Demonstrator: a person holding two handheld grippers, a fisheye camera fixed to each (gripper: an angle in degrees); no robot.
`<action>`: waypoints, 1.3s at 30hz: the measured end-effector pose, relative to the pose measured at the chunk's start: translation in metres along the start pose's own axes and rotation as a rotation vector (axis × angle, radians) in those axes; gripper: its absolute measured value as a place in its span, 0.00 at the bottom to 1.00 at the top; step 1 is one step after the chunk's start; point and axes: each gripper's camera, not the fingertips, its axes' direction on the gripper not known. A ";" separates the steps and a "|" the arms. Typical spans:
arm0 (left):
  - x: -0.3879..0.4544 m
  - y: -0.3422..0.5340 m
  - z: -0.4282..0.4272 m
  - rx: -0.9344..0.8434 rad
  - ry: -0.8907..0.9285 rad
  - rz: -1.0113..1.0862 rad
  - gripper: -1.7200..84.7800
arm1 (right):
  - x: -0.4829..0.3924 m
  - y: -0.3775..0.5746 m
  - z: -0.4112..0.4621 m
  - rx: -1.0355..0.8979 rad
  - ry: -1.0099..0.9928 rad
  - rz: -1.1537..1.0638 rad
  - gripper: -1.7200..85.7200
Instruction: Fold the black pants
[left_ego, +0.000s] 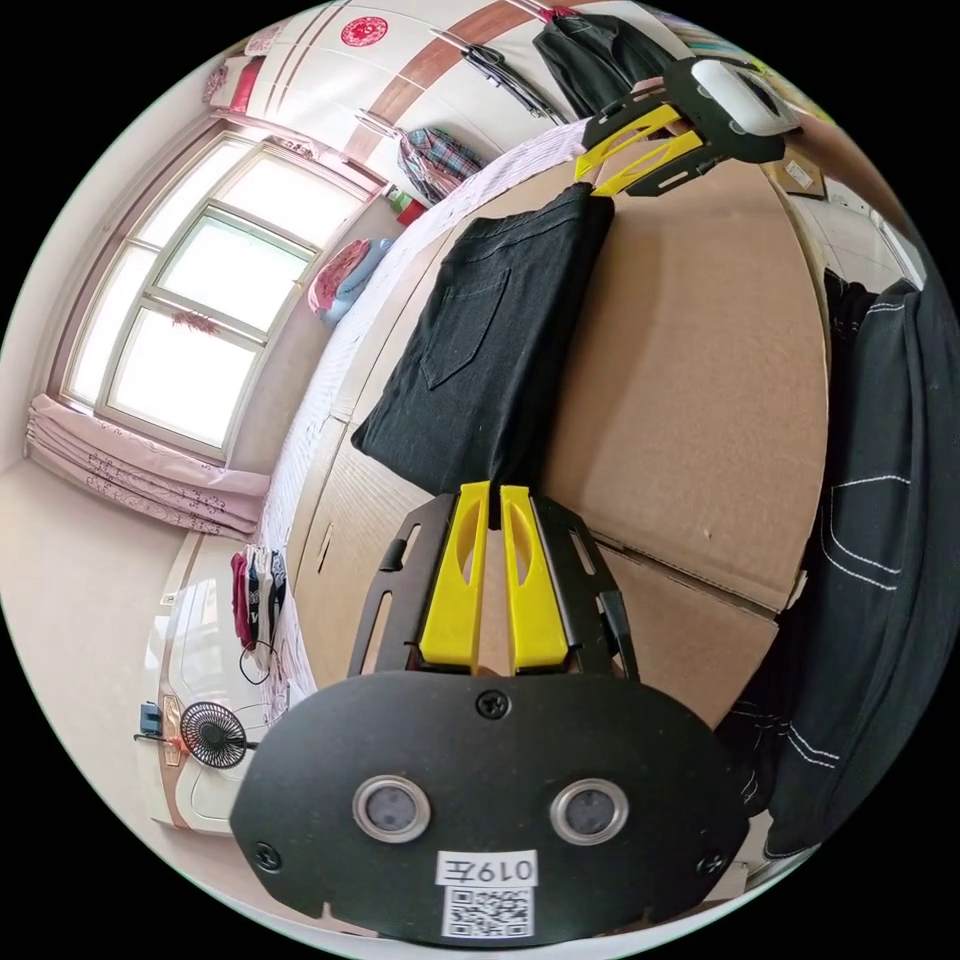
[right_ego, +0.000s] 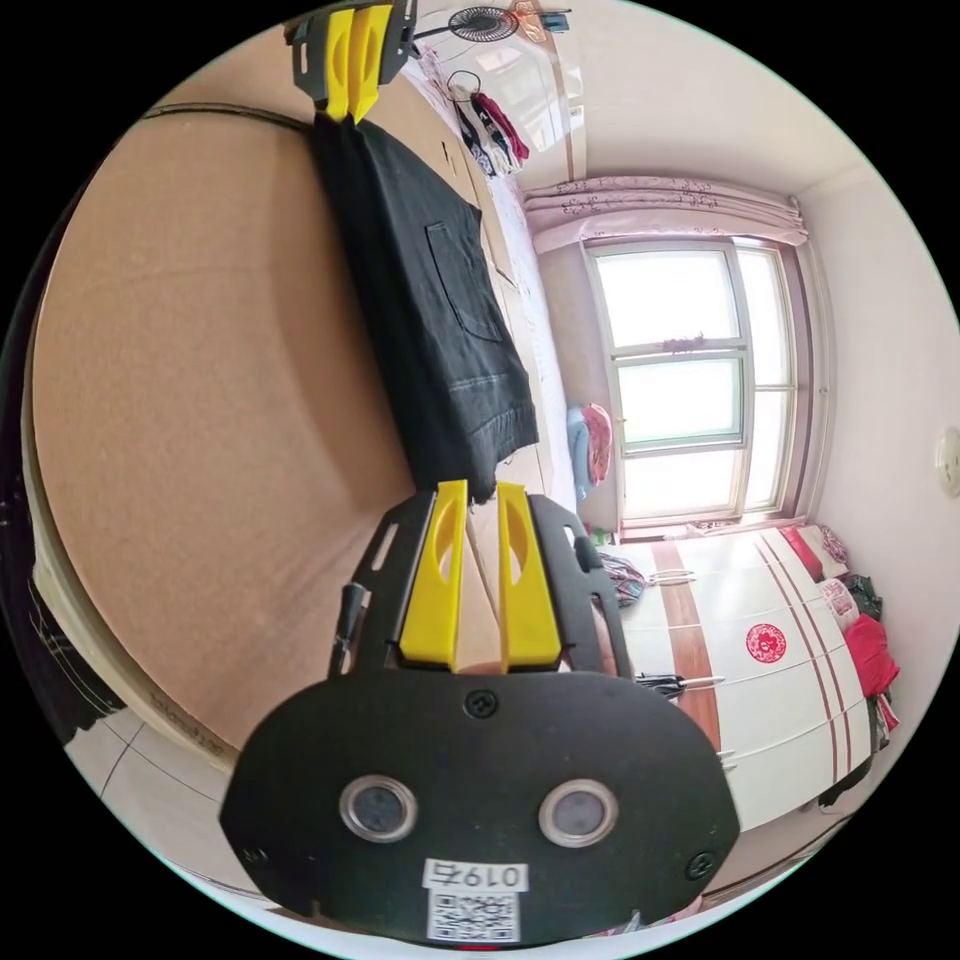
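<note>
- Cardboard sheeting (left_ego: 700, 380) covers the worktop, and the black pants (left_ego: 490, 350) lie folded on it as a long dark panel, back pocket facing up, between your two claws.
- Your left claw (left_ego: 493, 500) sits at one end of the folded pants with its yellow jaws drawn nearly together on the fabric edge; it looks pinched on the cloth.
- Your right claw (right_ego: 481, 497) is at the opposite end, jaws likewise narrow and seemingly nipping the hem edge there (right_ego: 490, 470). In the left gripper view it appears at the far end (left_ego: 610, 175).
- Judging by the layout, the pants are already folded lengthwise, so the next fold would bring one end over the other. Keep both grips level and the cloth taut so the layers don't slide apart.
- Lift only enough to clear the cardboard, then lay the end down square to the long edges.
- On one long side the pants run close to the cardboard's edge toward the striped bedding (left_ego: 330, 380); keep the fold from drifting that way.
- Open cardboard lies on the other side, giving you room to shift.
- Dark clothing (left_ego: 880, 560) hangs just past the worktop's near edge; keep your elbow off it.
</note>
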 end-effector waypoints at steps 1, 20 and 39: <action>-0.002 0.000 0.002 0.000 0.000 -0.001 0.02 | 0.007 -0.003 0.007 0.002 0.000 -0.005 0.08; -0.117 0.038 0.055 0.107 0.163 -0.077 0.03 | 0.128 0.014 0.102 -0.011 -0.126 0.184 0.01; -0.460 0.000 0.319 0.404 0.578 -0.373 0.10 | 0.440 -0.118 0.378 0.305 -0.921 0.462 0.01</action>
